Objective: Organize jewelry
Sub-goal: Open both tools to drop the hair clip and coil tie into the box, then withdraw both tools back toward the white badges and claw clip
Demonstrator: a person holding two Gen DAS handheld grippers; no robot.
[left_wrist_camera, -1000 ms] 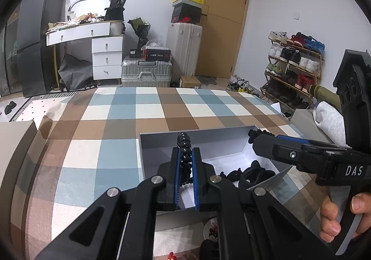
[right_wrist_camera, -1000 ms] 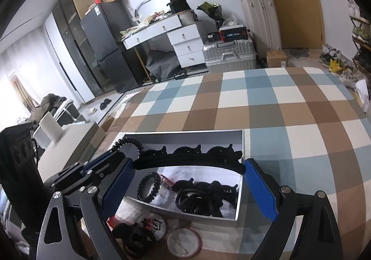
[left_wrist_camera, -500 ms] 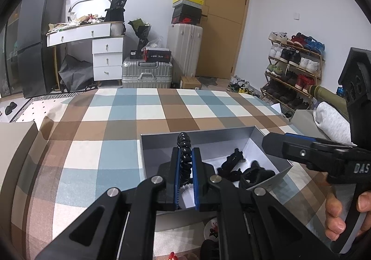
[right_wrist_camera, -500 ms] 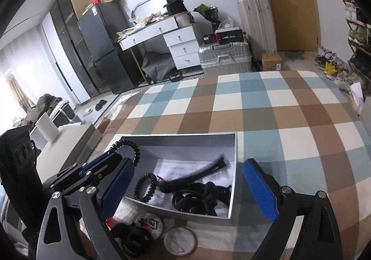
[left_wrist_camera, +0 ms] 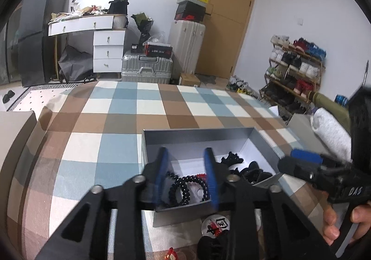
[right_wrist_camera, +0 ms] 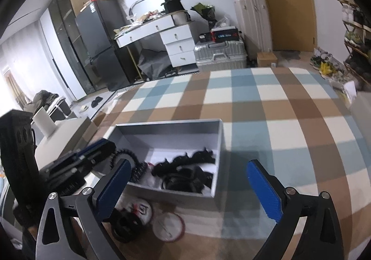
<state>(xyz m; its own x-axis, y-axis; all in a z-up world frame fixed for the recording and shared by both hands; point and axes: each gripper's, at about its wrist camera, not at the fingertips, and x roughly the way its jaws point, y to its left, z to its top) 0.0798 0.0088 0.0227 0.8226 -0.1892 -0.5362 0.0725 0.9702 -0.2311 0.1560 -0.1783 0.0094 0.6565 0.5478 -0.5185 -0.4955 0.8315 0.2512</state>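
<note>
My left gripper (left_wrist_camera: 185, 175) had just been opening its jaws, the black beaded bracelet (left_wrist_camera: 179, 187) lying loose between them inside the grey box (left_wrist_camera: 197, 138). My right gripper (right_wrist_camera: 187, 181) gaped wide, empty, above the box on the checkered bed (right_wrist_camera: 289, 107).

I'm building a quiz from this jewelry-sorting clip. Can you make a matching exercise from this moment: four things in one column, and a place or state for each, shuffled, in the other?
Things:
1. black bead bracelet
2. grey box
3. round badge
4. right gripper

Places or states:
A. on the checked cover, in front of the box
B. jaws wide apart, nothing between them
C. lying inside the box, between the left gripper's just-opened jaws
D. open-topped, resting on the checked cover

Pairs: 1-C, 2-D, 3-A, 4-B
</note>
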